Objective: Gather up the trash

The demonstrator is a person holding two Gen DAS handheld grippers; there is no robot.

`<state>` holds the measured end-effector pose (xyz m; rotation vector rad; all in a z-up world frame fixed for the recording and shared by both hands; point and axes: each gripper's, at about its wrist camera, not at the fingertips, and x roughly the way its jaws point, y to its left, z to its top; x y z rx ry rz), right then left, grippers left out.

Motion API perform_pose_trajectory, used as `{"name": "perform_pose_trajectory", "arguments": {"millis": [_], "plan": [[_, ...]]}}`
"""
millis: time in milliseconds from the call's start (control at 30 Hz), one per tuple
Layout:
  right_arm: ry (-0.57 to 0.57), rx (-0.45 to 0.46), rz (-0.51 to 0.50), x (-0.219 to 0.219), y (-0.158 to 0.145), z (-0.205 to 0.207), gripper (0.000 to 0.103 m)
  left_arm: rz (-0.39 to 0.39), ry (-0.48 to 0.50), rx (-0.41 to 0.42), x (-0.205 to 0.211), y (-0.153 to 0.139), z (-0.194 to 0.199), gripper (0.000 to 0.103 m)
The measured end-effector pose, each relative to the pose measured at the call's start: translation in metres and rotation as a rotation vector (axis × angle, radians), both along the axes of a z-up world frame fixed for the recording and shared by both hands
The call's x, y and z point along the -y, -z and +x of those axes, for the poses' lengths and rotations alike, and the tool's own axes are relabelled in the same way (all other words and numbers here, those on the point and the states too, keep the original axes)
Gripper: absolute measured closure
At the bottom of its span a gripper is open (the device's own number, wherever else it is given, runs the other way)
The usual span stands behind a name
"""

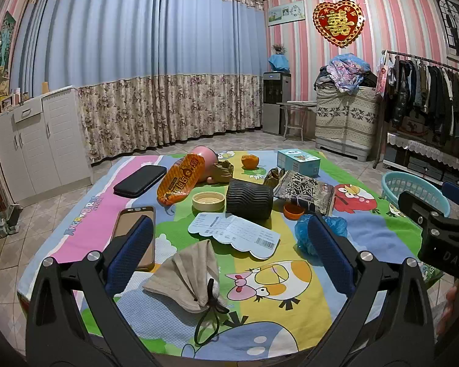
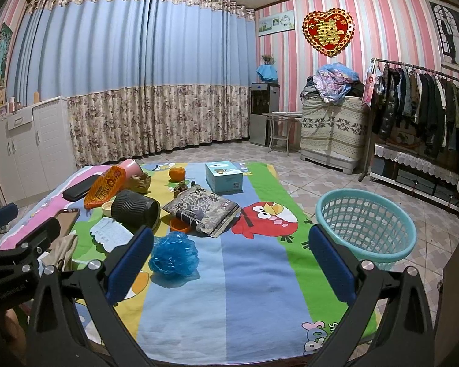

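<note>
On the cartoon-print cloth (image 2: 254,275) covering the table, I had both grippers spread wide and holding nothing. My left gripper (image 1: 229,250) hung over the near edge, above a beige drawstring pouch (image 1: 186,278) and a white paper slip (image 1: 235,232) whose long axis ran from far-left to near-right. My right gripper (image 2: 231,253) hovered further right, with a crumpled blue plastic bag (image 2: 173,255) lying just beside its left finger. Behind that bag sat an orange lid (image 2: 180,224), a grey printed packet (image 2: 203,211) tilted up on it, and a black ribbed cup (image 2: 136,209) lying on its side, mouth pointing toward the right. An orange snack wrapper (image 1: 180,180) stretched lengthwise away from me, leaning against a pink cup (image 1: 205,156). A teal basket (image 2: 365,226) stood off the table's right edge, on the floor.
</note>
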<state>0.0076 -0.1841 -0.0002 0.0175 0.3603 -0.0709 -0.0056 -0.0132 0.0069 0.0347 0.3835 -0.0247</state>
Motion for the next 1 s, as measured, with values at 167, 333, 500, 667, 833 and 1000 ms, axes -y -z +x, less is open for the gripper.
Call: {"name": "perform_pose_trajectory", "arguments": {"millis": [167, 333, 500, 667, 833, 1000], "plan": [[0.0, 0.0, 0.001, 0.0007, 0.0003, -0.0004, 0.004, -0.002, 0.0, 0.0, 0.0003, -0.0005, -0.0003, 0.005], [0.001, 0.0, 0.001, 0.0013, 0.0004, -0.0006, 0.004, -0.001, 0.001, 0.0, 0.0, 0.0001, 0.0, 0.005], [-0.001, 0.001, 0.002, 0.0015, 0.0003, -0.0005, 0.004, -0.001, 0.0, 0.0, 0.0008, -0.0005, -0.0005, 0.005], [-0.001, 0.001, 0.001, 0.0022, 0.0001, -0.0001, 0.004, -0.002, 0.0, 0.0, 0.0003, 0.0001, 0.0, 0.005], [0.0, 0.006, 0.0, 0.0019, 0.0, -0.0006, 0.004, -0.001, 0.001, -0.001, 0.0011, -0.0005, -0.0009, 0.005], [-0.002, 0.005, 0.001, 0.0037, -0.0007, -0.0009, 0.004, -0.001, -0.002, 0.0, 0.0045, -0.0027, -0.0039, 0.005]]}}
